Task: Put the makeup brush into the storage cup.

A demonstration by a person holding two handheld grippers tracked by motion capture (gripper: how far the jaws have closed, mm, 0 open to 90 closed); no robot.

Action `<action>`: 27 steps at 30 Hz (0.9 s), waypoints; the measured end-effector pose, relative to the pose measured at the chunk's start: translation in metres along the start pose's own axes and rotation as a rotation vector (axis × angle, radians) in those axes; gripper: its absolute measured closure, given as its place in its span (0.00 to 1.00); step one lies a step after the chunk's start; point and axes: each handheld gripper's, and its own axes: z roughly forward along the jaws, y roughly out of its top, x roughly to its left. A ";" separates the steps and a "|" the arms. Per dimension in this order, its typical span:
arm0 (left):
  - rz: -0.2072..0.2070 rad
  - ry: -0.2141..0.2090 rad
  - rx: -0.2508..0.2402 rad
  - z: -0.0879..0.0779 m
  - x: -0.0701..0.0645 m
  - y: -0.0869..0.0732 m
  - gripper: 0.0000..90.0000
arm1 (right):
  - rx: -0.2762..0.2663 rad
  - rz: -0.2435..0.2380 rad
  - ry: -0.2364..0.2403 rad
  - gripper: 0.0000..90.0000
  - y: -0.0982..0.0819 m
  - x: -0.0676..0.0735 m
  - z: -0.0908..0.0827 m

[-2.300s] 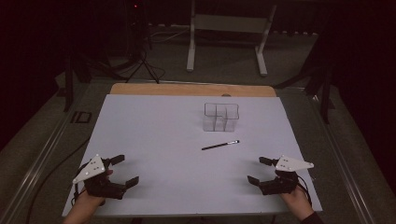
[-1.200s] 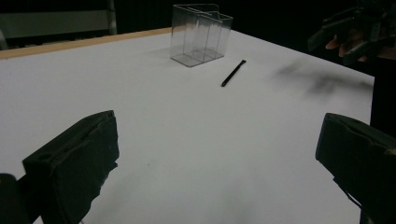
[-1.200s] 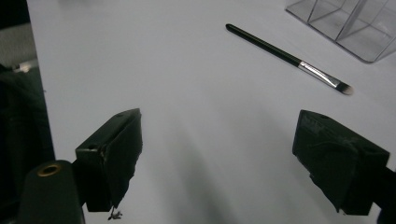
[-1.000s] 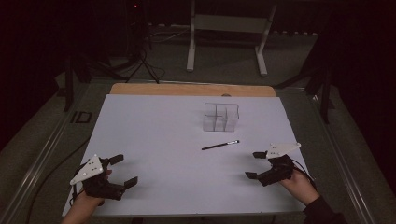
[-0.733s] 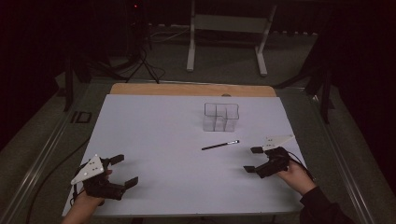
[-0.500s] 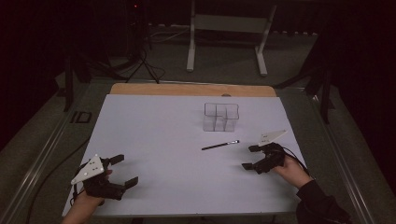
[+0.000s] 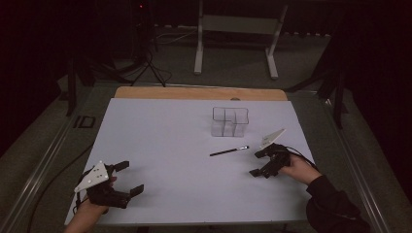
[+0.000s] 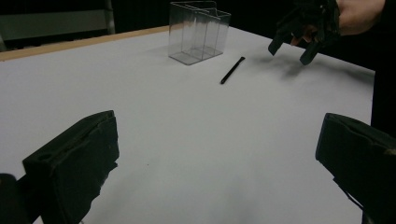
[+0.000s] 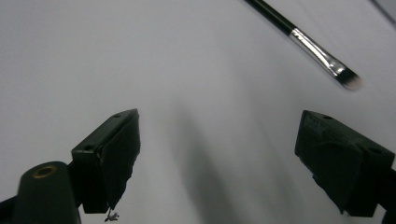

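Your right gripper (image 7: pixel 259 163) hangs with its jaws spread wide and empty just beside the bristle end of the makeup brush (image 7: pixel 229 151), which lies flat on the white table (image 7: pixel 160 141) with bare surface between them. The clear plastic organizer (image 7: pixel 230 121) stands just behind the brush, apart from it. Your left gripper (image 7: pixel 127 177) sits at the near left corner, jaws also wide apart, holding nothing.
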 end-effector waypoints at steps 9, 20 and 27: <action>0.000 -0.001 0.003 0.000 0.000 0.000 0.00 | 0.064 -0.062 0.005 0.17 0.014 -0.010 0.002; 0.000 -0.002 0.011 0.001 0.000 -0.001 0.00 | 0.061 -0.108 0.010 0.17 0.028 -0.022 0.007; 0.000 -0.004 0.014 0.001 0.000 -0.001 0.00 | 0.136 -0.152 0.007 0.20 0.039 -0.021 0.007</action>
